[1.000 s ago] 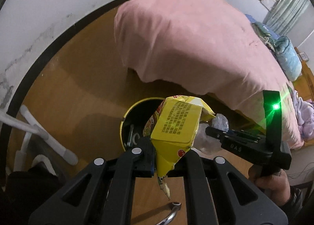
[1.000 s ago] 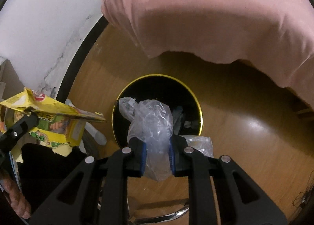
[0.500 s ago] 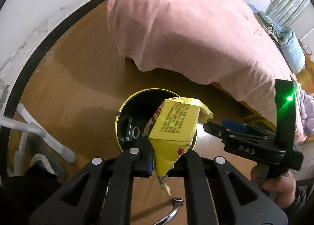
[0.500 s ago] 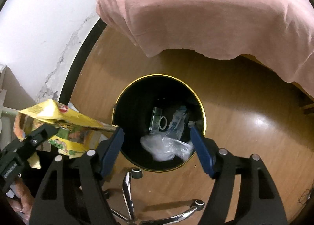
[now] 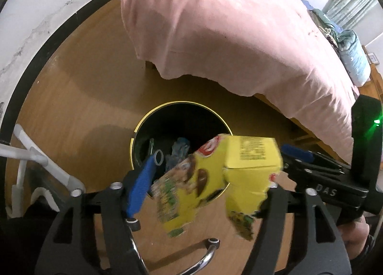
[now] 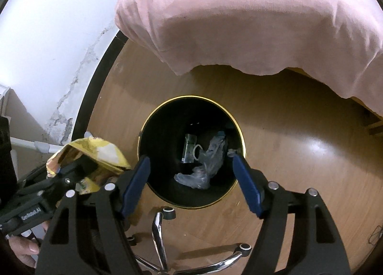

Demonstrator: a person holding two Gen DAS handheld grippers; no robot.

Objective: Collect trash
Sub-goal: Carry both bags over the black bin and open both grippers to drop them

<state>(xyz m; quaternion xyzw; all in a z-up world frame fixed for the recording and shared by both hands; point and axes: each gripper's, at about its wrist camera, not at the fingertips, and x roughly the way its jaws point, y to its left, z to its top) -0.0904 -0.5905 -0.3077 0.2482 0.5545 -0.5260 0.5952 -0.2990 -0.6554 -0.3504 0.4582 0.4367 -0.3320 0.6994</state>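
A black bin with a gold rim (image 5: 143, 124) (image 6: 191, 97) stands on the wooden floor below both grippers. My left gripper (image 5: 205, 186) is open above it; a torn yellow snack wrapper (image 5: 215, 179) hangs blurred between its spread fingers, still against the right finger. The wrapper also shows in the right wrist view (image 6: 91, 155). My right gripper (image 6: 191, 179) is open and empty over the bin. A clear plastic bag (image 6: 205, 167) and a green packet (image 6: 190, 148) lie inside the bin.
A bed with a pink cover (image 5: 227, 35) (image 6: 251, 16) overhangs the floor behind the bin. A white wall with a black skirting (image 6: 95, 78) runs on the left. A chrome chair base with castors (image 6: 162, 239) sits below the grippers. A white rack (image 5: 36, 160) stands at left.
My right gripper opened and dropped the clear plastic bag into the bin. My left gripper has just opened, and the yellow wrapper has unfolded and sagged between its fingers.
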